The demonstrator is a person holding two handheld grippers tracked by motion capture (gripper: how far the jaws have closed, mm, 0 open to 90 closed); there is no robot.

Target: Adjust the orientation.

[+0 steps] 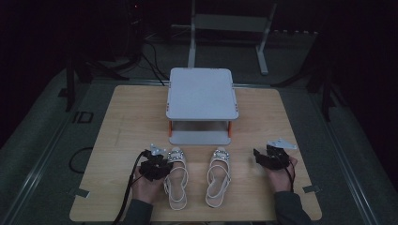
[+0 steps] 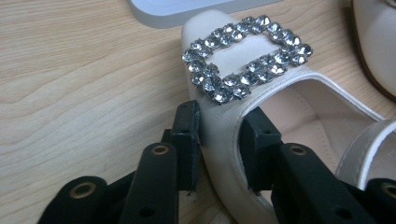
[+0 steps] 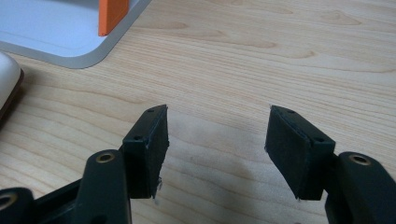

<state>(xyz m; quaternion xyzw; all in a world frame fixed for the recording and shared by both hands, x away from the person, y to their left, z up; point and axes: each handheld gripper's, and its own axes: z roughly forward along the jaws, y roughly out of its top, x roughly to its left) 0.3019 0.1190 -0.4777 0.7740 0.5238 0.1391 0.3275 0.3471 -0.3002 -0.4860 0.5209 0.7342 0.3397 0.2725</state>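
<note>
Pinching the left shoe, left gripper fingers closed; right gripper fingers wide apart.

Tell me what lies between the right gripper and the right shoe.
Bare wooden table separates the right gripper from the right shoe, seen from the high view.

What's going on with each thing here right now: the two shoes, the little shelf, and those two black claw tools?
Left gripper: shut on the left sandal's side wall.
Left sandal: flat on the table, gripped.
Right sandal: flat on the table, untouched.
Right gripper: open, nothing between its jaws.
Two-tier shelf: upright, both tiers bare.
</note>
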